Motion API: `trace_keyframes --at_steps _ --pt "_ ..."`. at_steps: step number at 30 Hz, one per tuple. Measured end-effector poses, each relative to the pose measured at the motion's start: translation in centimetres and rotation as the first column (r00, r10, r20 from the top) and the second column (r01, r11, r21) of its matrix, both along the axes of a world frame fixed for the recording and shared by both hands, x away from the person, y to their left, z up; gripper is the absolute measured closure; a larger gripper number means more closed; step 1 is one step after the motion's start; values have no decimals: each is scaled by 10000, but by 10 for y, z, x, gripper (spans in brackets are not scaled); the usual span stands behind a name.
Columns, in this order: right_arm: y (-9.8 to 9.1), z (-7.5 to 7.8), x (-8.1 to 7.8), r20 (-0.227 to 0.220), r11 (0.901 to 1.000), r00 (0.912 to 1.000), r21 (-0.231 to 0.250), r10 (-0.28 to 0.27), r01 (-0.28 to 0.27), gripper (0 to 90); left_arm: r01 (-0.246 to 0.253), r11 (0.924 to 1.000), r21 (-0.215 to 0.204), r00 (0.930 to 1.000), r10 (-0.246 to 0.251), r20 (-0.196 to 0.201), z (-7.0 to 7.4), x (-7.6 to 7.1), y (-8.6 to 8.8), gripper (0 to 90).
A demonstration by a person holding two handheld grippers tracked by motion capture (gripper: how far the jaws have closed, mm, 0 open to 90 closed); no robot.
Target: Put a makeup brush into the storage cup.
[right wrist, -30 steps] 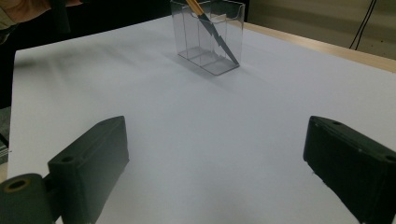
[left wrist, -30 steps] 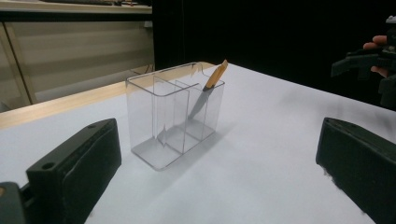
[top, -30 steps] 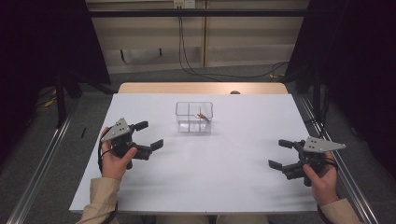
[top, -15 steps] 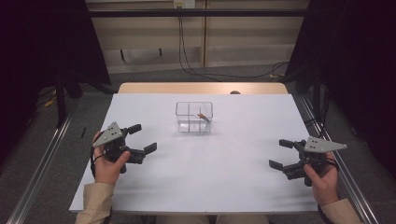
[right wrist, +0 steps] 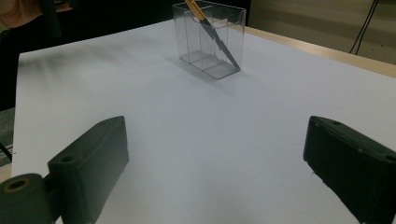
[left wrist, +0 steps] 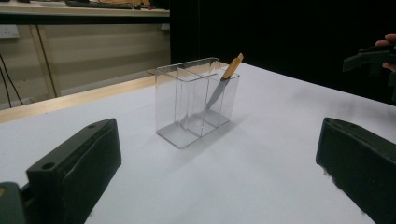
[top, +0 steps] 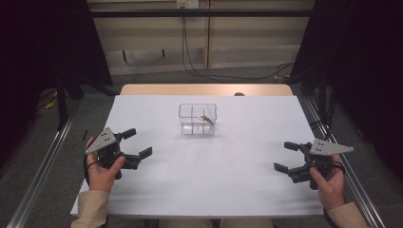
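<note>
The knife (top: 206, 118) is leaning in the right compartment of the clear holder (top: 197, 119) mid-table, apparently already placed or not yet drawn. The left gripper (top: 135, 144) and right gripper (top: 286, 156) are hovering wide apart, released, grasping nothing.

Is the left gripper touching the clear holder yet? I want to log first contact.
Apart. The high view shows bare white table between the left gripper and the clear holder; its jaws stand open.

Left gripper (top: 133, 144) and right gripper (top: 287, 156) hover well apart, jaws wide.
</note>
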State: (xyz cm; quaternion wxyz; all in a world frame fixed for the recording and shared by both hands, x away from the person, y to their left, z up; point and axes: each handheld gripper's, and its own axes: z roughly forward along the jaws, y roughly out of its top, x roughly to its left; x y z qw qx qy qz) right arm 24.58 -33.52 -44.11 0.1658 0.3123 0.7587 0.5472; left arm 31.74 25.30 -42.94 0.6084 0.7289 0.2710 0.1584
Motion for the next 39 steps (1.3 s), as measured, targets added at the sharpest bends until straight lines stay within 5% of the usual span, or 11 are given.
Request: trace_keyframes --at_steps 39 --pt "-4 1 -3 83 9999 9999 22 -122 122 59 -85 10000 41 9999 85 -96 -1 -12 15 6"
